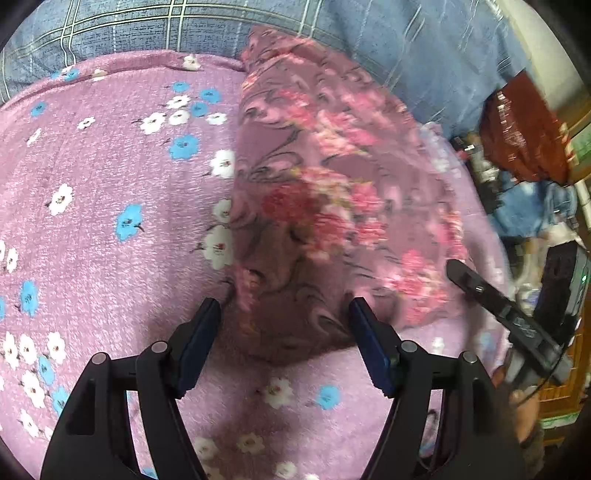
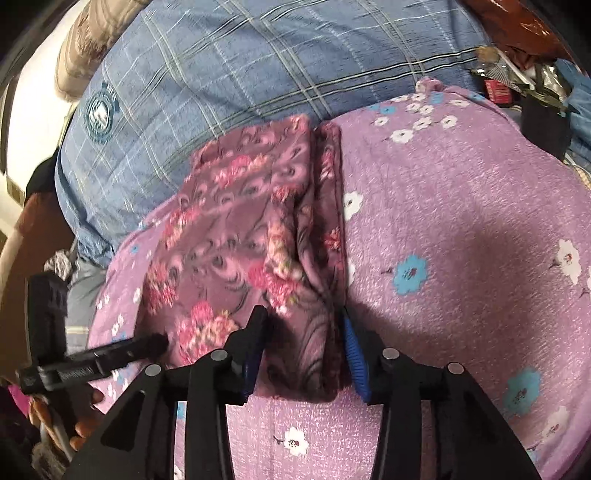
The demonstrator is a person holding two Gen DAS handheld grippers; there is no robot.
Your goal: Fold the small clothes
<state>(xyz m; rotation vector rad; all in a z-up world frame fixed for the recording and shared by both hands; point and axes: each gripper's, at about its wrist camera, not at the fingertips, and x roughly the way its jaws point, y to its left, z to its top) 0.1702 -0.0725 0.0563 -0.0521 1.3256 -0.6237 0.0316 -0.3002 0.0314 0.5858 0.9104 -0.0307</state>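
Left wrist view: a bed under a purple fleece blanket (image 1: 110, 177) dotted with white and blue flowers, a blue plaid quilt (image 1: 147, 29) bunched along the far edge, household clutter blurred off to the right. In the middle, lying on the blanket, a mauve floral garment (image 1: 314, 192), already doubled lengthwise into a long strip running away from the camera. Left gripper (image 1: 286, 314) poised over the near end of that strip, jaws spread wide to either side of the cloth, pads not pressing on it. At the right edge, a black finger of the right gripper (image 1: 480, 291) reaching in over the garment's side, with part of a hand below it.

Right wrist view: same blanket (image 2: 461, 221) and quilt (image 2: 258, 66), seen from the other side, a red can and wrappers at the top right corner. Garment (image 2: 240, 240) shown as two stacked folds with a crease down the middle. Right gripper (image 2: 304, 328) astride the thick folded edge at the near end, jaws drawn in narrow, both pads apparently pressed against the bunched cloth, so gripping it. Other gripper (image 2: 122, 349) entering from the left, tips over the garment's near corner.

Judged progress: lengthwise fold done, strip lying fairly neat; crosswise fold not yet made, near end probably about to be lifted toward the far end, left side not yet gripped.
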